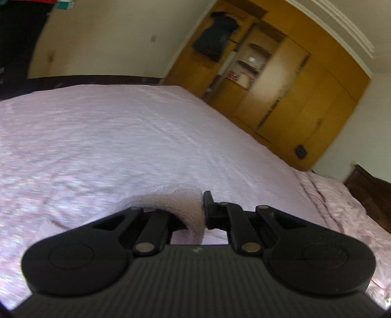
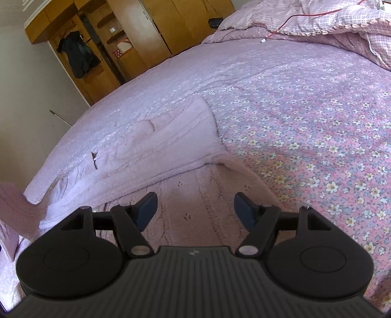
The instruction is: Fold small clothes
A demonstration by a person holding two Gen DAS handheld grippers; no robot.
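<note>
A pale pink knitted garment (image 2: 166,144) lies spread on the bed, partly folded over itself. My right gripper (image 2: 195,210) is open and hovers just above the near part of the garment, touching nothing. In the left wrist view, my left gripper (image 1: 199,210) is shut on a fold of the same pink knit (image 1: 180,208), which bunches up between its fingers and hides the left fingertip. The lifted edge also shows at the far left of the right wrist view (image 2: 14,208).
The bed has a pink floral cover (image 2: 317,117). A rumpled checked quilt (image 2: 342,27) with a red cable (image 2: 305,14) lies at the bed's far right. A wooden wardrobe (image 1: 293,97) with a dark garment (image 1: 215,34) hanging on it stands beyond the bed.
</note>
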